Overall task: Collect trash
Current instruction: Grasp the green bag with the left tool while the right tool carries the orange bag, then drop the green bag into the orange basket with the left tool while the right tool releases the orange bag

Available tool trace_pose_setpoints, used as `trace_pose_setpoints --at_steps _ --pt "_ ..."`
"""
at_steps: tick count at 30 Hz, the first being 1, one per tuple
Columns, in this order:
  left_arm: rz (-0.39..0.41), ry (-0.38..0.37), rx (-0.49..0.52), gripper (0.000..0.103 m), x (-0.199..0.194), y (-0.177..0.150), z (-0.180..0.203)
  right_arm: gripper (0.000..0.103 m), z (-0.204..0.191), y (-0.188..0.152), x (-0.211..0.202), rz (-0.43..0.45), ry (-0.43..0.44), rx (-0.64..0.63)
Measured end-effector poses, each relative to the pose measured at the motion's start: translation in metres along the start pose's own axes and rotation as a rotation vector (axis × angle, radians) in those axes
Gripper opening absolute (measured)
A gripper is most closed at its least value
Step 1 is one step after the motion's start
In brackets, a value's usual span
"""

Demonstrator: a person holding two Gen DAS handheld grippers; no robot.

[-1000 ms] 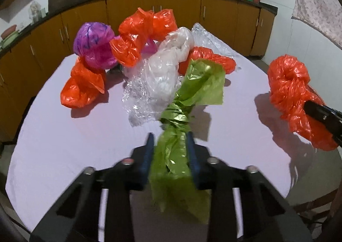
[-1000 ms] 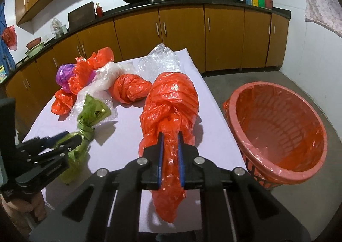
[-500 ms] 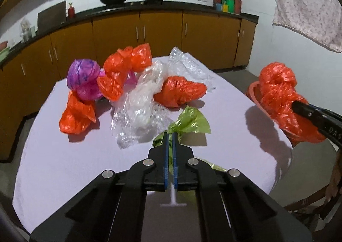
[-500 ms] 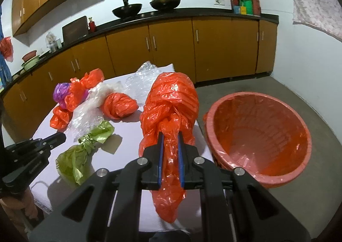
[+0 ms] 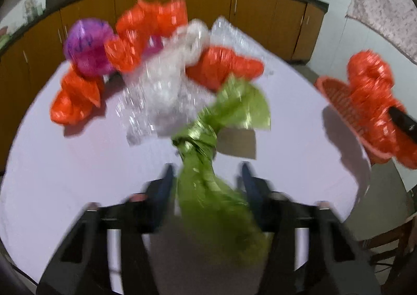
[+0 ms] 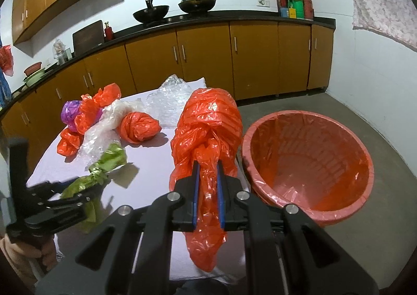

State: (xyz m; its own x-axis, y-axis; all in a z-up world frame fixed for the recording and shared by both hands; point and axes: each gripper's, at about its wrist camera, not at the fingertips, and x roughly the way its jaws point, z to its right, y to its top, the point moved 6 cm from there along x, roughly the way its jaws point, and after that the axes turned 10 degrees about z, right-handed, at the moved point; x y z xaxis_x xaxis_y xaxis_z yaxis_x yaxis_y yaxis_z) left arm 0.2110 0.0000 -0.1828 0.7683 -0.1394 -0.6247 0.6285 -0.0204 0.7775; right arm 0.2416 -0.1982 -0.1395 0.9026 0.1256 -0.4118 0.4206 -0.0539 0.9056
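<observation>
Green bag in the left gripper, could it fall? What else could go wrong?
Yes, maybe. The left gripper has just been opening its jaws with the green bag loose between them, so it could slip out. The right gripper pinches only the thin tail of the orange bag; its bulky body might tear loose or miss the basket.

Motion-blurred left view, fisheye-warped edges
</observation>
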Motion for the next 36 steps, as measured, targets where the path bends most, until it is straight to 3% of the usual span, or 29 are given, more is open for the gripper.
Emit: trace_pose_setpoints --at_steps 3,10,16,25,36 --pt "-0.018 -0.026 -0.02 0.012 0.003 -0.007 -0.002 0.013 0.004 0.002 -0.002 0.003 -0.009 0.008" --pt "0.092 -0.078 0.016 0.009 -0.027 0.024 0.015 0.013 0.023 0.007 -0.008 0.026 -0.048 0.026" --pt "0.155 -0.175 0.056 0.009 -0.041 0.057 0.056 0.013 0.06 0.013 -0.013 0.045 -0.124 0.059" --pt "0.164 -0.293 0.148 0.009 -0.012 0.086 0.141 0.013 0.117 0.02 -0.011 0.072 -0.232 0.1" --pt "0.12 -0.377 0.221 0.009 0.027 0.092 0.203 0.013 0.161 0.024 0.009 0.083 -0.285 0.155"
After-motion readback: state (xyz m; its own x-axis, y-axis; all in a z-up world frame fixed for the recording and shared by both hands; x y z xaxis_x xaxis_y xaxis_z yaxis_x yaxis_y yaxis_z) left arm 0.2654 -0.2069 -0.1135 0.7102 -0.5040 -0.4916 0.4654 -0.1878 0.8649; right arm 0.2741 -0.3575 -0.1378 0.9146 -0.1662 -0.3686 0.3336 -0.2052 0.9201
